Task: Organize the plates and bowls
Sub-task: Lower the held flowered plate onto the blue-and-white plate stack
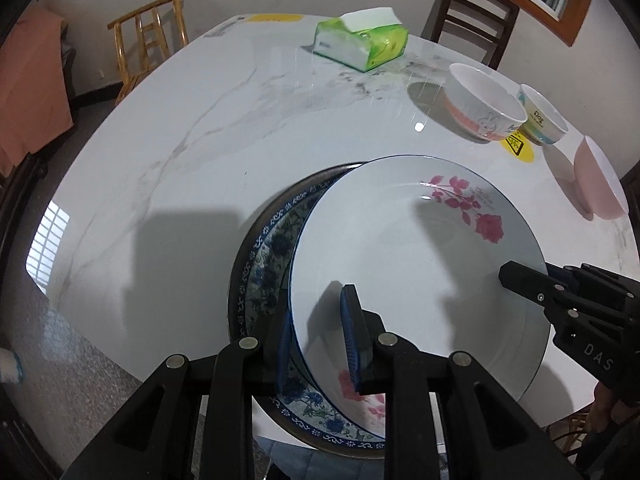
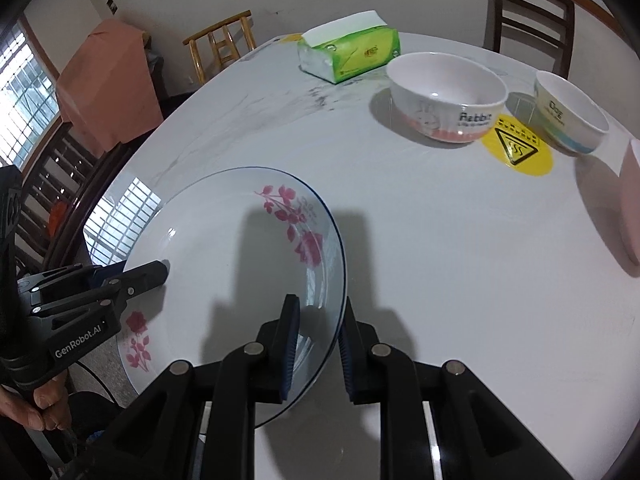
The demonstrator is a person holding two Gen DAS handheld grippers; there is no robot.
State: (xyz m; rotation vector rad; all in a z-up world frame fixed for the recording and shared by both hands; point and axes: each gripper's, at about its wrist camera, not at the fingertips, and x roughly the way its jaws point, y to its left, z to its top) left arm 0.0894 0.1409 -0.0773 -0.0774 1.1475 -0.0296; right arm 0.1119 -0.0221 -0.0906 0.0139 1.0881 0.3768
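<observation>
The white plate with pink flowers [image 1: 416,264] sits tilted over the blue-patterned plate [image 1: 266,264] near the front edge of the surface [image 1: 180,128], shifted to the right so the lower plate shows as a crescent on its left. The left gripper [image 1: 320,332] is clenched on the flowered plate's near-left rim, one finger above and one below the rim. The right gripper [image 2: 318,334] straddles the opposite rim with a small gap showing on each side, so it looks released or only loosely set; I cannot tell whether its pads actually touch. To finish this stacking step well, the flowered plate should be slid left until its rim is concentric with the plate beneath, kept low so it does not drop and chip. The lower finger of the left gripper seems wedged between the two plates, so it is best to let the plate settle flat on the far side first, then ease the grippers apart and draw them straight out along the surface rather than upward, which could lift or drag the top plate. Glazed ceramic on ceramic will likely slip easily, so any push should be gentle. The Rabbit bowl [image 2: 448,96], the Dog bowl [image 2: 570,114] and the pink bowl [image 1: 598,178] wait toward the right edge, well apart from the plates, with a tissue pack [image 1: 362,38] near the far edge.
</observation>
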